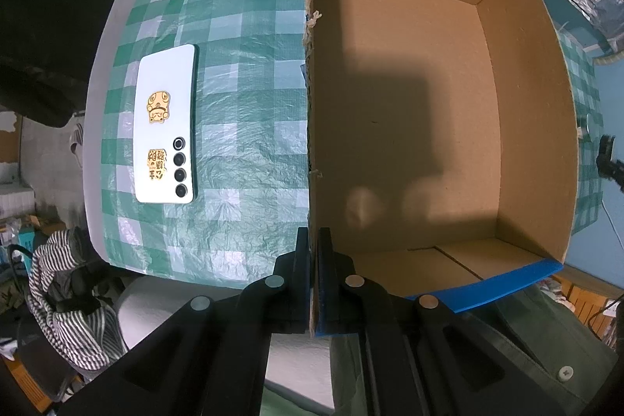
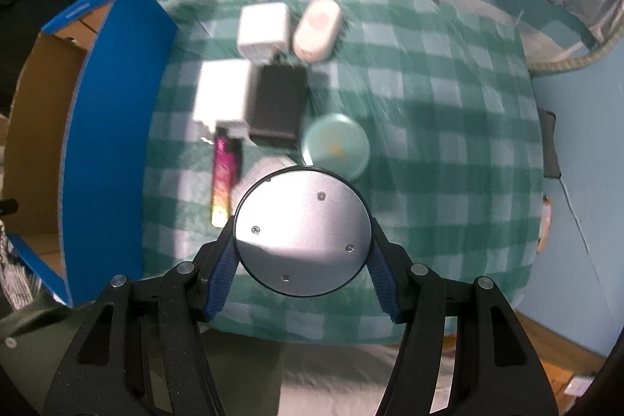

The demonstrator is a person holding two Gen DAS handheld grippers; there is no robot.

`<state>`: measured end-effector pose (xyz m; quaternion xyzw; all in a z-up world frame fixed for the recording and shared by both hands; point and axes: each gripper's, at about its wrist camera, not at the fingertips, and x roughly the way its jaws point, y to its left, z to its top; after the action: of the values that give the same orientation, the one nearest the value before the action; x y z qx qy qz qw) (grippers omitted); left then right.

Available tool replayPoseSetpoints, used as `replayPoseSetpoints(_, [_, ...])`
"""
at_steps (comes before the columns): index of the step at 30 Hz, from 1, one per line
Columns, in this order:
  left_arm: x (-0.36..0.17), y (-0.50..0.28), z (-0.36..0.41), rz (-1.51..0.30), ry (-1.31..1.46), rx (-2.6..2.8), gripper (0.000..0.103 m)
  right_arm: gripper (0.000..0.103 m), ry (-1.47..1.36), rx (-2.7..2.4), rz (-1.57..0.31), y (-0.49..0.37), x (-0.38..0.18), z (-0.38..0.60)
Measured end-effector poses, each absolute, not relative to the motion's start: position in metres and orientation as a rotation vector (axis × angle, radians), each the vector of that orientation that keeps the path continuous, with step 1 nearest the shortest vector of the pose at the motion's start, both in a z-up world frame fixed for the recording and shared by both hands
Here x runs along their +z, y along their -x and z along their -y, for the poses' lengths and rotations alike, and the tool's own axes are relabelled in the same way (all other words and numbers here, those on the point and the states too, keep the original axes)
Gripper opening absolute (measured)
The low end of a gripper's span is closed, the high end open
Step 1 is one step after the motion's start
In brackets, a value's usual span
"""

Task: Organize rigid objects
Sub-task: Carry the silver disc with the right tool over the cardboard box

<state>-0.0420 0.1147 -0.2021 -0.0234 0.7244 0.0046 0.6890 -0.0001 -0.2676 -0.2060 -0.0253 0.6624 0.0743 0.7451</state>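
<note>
1. Left gripper (image 1: pixel 314 240) is pinched tight on the cardboard box (image 1: pixel 429 104) wall, steadying it. Keep that clamp.
2. Right gripper (image 2: pixel 302 252) squeezes the round metal disc (image 2: pixel 302 232) edge-on, above the checked cloth (image 2: pixel 448 143).
3. Carry it level over the blue wall and lower it in; blurry, so clearance is probably okay.

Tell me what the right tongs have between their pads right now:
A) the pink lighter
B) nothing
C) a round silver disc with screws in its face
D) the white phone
C: in the right wrist view the right tongs grip the round silver disc by its rim, while the pink lighter lies on the cloth beyond.
</note>
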Motion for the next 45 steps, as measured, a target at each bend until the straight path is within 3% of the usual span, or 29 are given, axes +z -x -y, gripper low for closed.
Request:
replayPoseSetpoints(6, [-0.202, 0.042, -0.115, -1.619, 0.058, 0.011, 0.003, 0.061, 0.082, 0.215, -1.427, -0.002, -0.193, 0.271])
replayPoseSetpoints(25, [-0.2, 0.043, -0.112, -1.618, 0.05, 0.01, 0.003, 0.061, 0.207, 0.445, -1.322, -0.067, -0.141, 0.155])
replayPoseSetpoints(45, [-0.199, 0.045, -0.114, -1.617, 0.06, 0.01, 0.003, 0.061, 0.371, 0.608, -1.397, -0.086, -0.187, 0.05])
